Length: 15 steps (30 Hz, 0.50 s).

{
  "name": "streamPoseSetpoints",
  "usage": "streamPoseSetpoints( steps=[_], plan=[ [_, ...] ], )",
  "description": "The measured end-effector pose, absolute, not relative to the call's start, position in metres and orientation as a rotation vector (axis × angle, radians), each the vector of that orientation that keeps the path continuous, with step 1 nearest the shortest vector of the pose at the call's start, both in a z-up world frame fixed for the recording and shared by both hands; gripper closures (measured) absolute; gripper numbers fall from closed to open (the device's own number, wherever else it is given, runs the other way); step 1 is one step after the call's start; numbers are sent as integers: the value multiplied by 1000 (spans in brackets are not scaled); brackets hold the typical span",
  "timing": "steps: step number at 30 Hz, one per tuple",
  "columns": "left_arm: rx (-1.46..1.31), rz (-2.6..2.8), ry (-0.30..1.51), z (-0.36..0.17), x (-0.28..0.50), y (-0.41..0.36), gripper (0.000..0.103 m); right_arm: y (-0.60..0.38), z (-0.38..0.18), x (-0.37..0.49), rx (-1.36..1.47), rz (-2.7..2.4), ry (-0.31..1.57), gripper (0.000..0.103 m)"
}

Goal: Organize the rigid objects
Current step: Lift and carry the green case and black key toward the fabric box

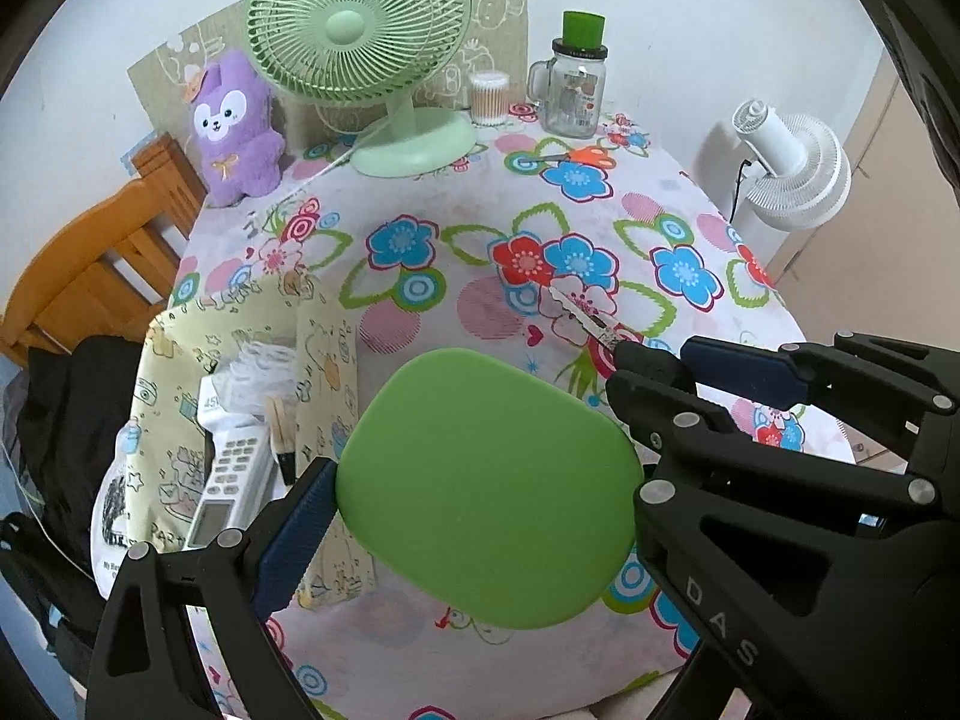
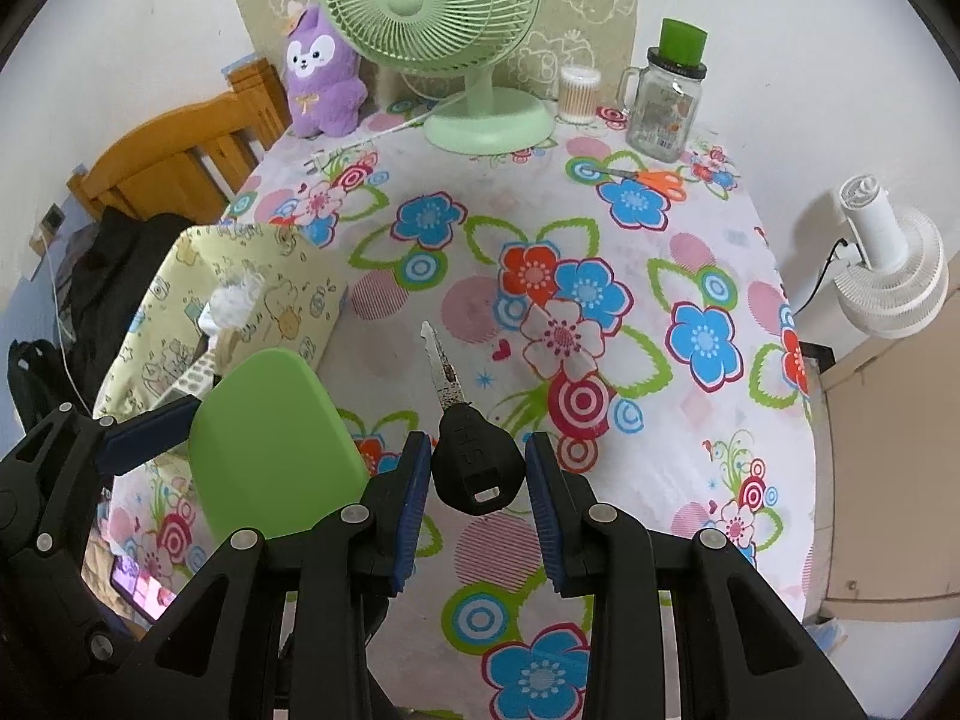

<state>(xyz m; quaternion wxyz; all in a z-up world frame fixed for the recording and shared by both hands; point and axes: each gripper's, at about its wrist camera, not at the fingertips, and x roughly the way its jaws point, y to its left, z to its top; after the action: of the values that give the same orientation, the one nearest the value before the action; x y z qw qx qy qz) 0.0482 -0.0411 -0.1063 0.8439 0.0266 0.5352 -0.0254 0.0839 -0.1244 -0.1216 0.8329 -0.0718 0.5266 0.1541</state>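
Item: left gripper (image 1: 486,480), jaws closed across a flat green pad (image 1: 486,489) with rounded corners, held in the air above the near edge of the flowered tablecloth (image 1: 444,222). The pad hangs just beside the yellow patterned storage bin (image 1: 324,354), to the right of its open mouth.

Item: right gripper (image 2: 479,468), jaws narrow around the black head of a key (image 2: 474,462); the pads look to be touching it on both sides, and the metal blade points away toward the middle of the table. Whether the key is lifted or resting on the cloth cannot be told.

Item: storage bin, already containing a white remote control (image 1: 231,480), a wad of white material and a small brush.

Step in hand, as judged: both pieces gripped, delivery to the bin pending. Next move calls for carrying the pad leftward over the bin's opening and tilting it to clear the rim, then bringing the key across behind it.
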Motion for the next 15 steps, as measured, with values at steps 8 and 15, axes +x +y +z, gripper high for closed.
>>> streamPoseSetpoints(
  steps=[8,15],
  plan=[
    [49,-52,1123,-101,50,-27,6,-110,-114,85,-160,324,1109,68],
    [47,-54,1124,-99,50,-11,6,-92,-113,86,-160,319,1110,68]
  ],
)
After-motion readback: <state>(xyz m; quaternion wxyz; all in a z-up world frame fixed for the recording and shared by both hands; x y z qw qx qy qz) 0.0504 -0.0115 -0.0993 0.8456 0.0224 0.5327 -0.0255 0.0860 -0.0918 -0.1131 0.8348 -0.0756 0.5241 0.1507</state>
